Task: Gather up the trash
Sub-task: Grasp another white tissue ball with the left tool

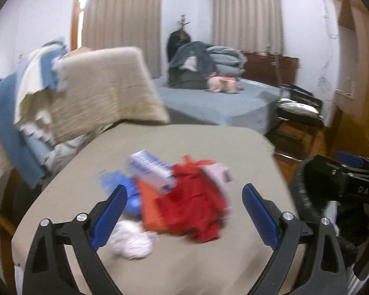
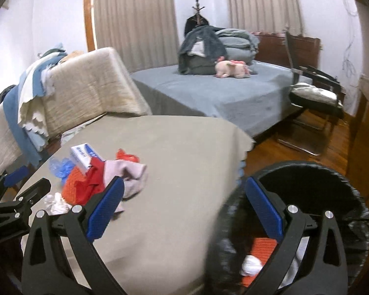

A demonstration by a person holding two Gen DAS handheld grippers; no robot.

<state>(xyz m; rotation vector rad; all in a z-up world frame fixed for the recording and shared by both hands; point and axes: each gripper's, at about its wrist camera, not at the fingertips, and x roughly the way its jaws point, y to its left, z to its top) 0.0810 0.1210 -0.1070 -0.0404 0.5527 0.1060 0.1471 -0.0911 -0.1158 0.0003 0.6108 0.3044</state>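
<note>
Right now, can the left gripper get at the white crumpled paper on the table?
Probably yes. The left gripper is open and empty, and the white crumpled paper lies uncovered on the table beside its left finger; nothing blocks it.

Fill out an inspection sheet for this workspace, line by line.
Surface: beige-covered table.
Job's things: pile at its left, white box, red cloth, pink cloth, crumpled white paper, blue plastic; black-lined bin already holds scraps.
Clutter: folded linens behind.
Grippers: left gripper open, empty; right gripper open, empty.
Cables: nothing seen.
Surroundings: bed, chair.
</note>
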